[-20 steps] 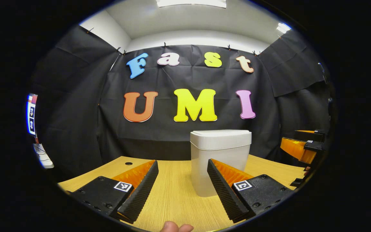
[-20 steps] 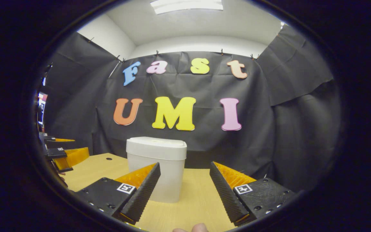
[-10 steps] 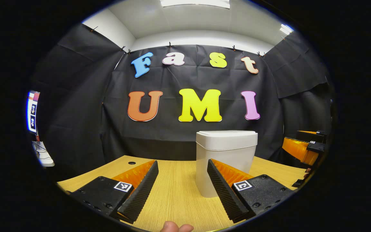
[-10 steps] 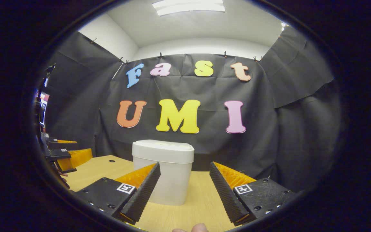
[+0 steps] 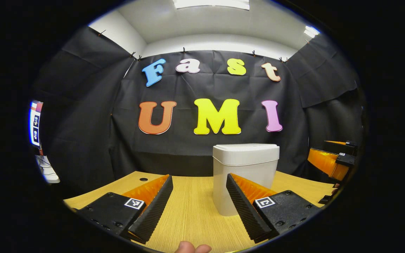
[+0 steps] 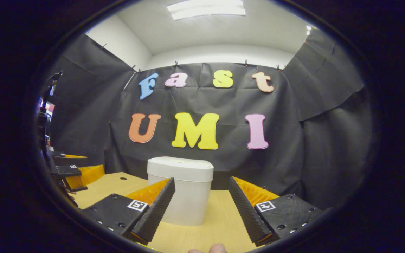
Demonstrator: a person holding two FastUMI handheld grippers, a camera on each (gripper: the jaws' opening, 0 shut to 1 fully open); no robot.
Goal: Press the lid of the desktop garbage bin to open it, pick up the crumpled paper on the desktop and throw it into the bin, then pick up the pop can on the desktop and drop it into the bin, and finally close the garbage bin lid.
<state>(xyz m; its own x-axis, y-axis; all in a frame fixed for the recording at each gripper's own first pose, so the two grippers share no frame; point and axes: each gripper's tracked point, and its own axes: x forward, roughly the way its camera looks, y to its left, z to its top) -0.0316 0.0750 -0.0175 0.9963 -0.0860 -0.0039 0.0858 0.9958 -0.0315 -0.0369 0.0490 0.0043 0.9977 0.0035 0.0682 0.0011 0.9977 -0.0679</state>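
A white garbage bin [image 5: 244, 175] with its lid [image 5: 246, 154] down stands on the wooden desk [image 5: 192, 214]. My left gripper [image 5: 199, 191] hovers open over the desk, the bin just behind its right finger [image 5: 244, 205]. In the right gripper view the same bin [image 6: 185, 196] stands behind the left finger [image 6: 155, 207] of my open right gripper [image 6: 200, 195]. Nothing lies between either pair of fingers. The right gripper [image 5: 332, 160] shows at the far right of the left gripper view, and the left gripper [image 6: 70, 170] at the far left of the right gripper view.
A small round hole [image 5: 143, 179] sits in the desk at the back left. Black cloth walls close the booth behind and on both sides. A person's fingertip [image 5: 192, 247] shows at the bottom edge of the left gripper view.
Both views have shifted slightly: the bin sits a bit further right and lower in the right gripper view. Both grippers stay open and the lid stays down.
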